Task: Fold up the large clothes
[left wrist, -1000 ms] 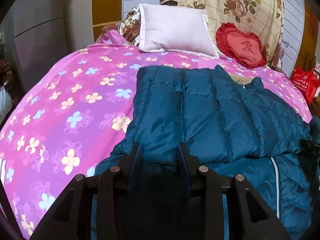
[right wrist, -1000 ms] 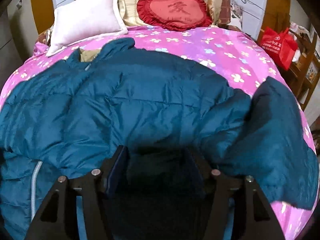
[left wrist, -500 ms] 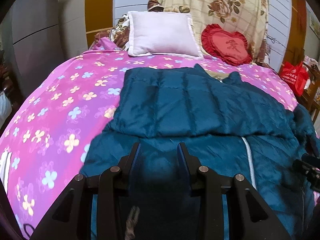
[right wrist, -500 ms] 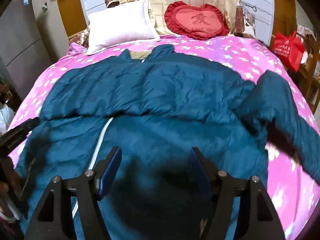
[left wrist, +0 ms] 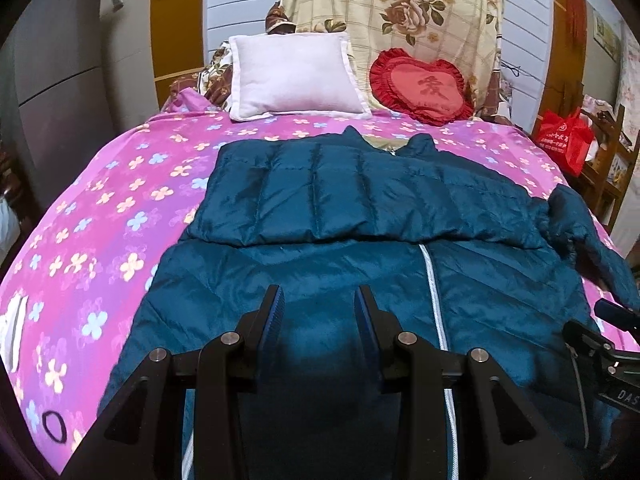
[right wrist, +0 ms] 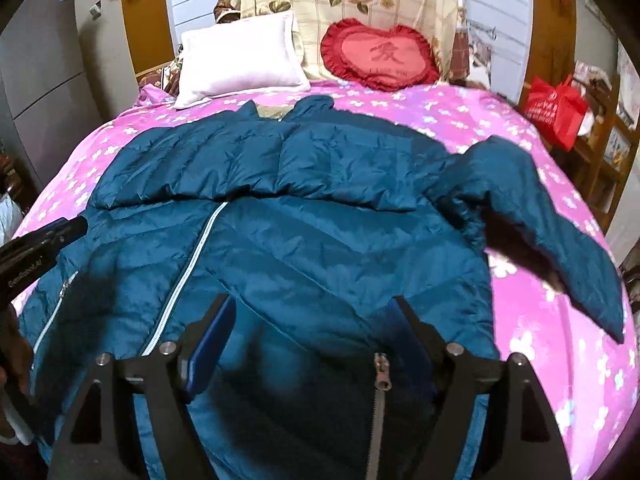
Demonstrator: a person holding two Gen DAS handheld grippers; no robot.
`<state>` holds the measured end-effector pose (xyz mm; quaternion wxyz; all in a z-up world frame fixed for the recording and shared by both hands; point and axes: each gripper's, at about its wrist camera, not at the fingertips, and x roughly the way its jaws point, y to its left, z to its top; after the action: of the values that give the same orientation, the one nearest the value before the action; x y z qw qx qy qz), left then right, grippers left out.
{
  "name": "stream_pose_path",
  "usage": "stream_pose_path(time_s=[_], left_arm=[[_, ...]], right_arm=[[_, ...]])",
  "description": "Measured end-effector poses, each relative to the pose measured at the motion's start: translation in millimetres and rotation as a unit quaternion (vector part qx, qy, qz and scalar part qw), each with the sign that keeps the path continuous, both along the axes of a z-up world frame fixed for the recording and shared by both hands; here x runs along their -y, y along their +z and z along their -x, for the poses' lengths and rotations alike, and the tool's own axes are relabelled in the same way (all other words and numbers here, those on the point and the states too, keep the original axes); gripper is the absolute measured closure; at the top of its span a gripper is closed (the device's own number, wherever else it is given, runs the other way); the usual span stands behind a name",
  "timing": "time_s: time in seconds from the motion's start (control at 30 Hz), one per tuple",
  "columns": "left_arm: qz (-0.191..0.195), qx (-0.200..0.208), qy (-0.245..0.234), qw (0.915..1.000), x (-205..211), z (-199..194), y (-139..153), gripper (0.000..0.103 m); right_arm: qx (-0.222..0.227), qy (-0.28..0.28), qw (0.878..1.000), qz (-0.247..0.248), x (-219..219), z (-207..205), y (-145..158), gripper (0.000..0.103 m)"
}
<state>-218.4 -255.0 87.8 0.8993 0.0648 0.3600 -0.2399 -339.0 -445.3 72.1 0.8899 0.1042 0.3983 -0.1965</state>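
Both my grippers, left gripper [left wrist: 318,300] and right gripper [right wrist: 312,312], hang unclenched over the jacket [right wrist: 320,240]; loose sleeve [right wrist: 560,240] trails off ahead-right, nearer my right one.

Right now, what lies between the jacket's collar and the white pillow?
Only bare pink flowered bedsheet separates the teal quilted jacket's collar from the white square pillow, seen in the left wrist view.

I see the jacket [left wrist: 360,280] as quilted teal cloth with a slight sheen, puffy and creased, its zipper [right wrist: 378,376] showing dull metal teeth and pull. My left gripper [left wrist: 319,312] and right gripper [right wrist: 310,320] look matt black plastic with shiny metal bolts. The bedsheet [left wrist: 100,220] is smooth printed cloth. The white pillow [left wrist: 296,74] looks soft and matt; the heart cushion [right wrist: 380,56] is frilled fabric.
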Motion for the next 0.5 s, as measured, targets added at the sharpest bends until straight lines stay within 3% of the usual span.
stream_pose_path(time_s=[0.17, 0.5], left_arm=[[0.017, -0.011, 0.005, 0.9998, -0.8, 10.1, 1.9, 0.089], [-0.007, 0.004, -0.015, 0.9998, 14.9, 17.4, -5.1, 0.089]], right_arm=[[0.011, 0.003, 1.000, 0.001, -3.3, 7.9, 3.3, 0.020], [0.021, -0.003, 1.000, -0.001, -6.4, 13.6, -1.0, 0.019]])
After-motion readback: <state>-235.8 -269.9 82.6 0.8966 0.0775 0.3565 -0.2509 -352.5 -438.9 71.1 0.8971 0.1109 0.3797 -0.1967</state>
